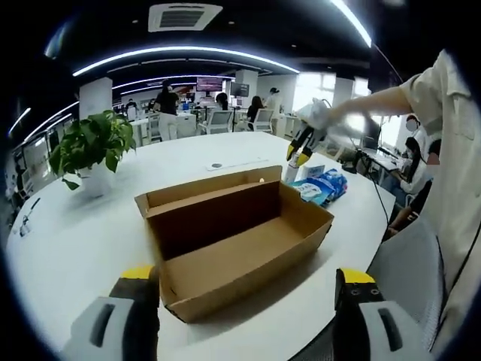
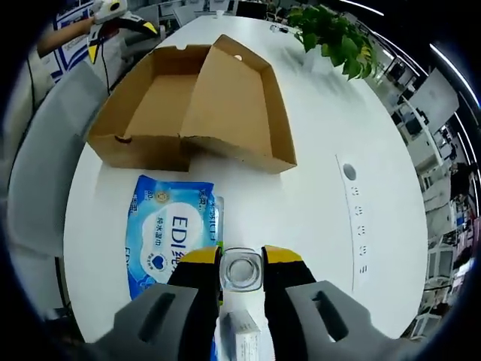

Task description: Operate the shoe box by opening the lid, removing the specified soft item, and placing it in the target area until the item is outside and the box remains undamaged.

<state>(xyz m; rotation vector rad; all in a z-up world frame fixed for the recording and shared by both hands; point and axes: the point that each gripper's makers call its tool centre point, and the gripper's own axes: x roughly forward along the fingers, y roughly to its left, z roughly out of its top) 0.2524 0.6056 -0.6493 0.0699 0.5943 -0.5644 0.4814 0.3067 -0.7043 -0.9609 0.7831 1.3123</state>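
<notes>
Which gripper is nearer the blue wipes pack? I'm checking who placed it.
Right. The right gripper hangs directly over the blue wipes pack, shut on a small clear bottle. The left gripper sits across the open shoe box from the pack.

White table (image 2: 316, 195), open box (image 2: 192, 105), wipes pack (image 2: 169, 233) (blue), plant (image 1: 94, 150)

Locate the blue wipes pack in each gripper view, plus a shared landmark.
Left gripper view: blue wipes pack right of centre on the white table, just past the far end of the open cardboard box.
Right gripper view: the pack lies lower left, on the near side of the box.
Shared landmark: the potted plant.
</notes>
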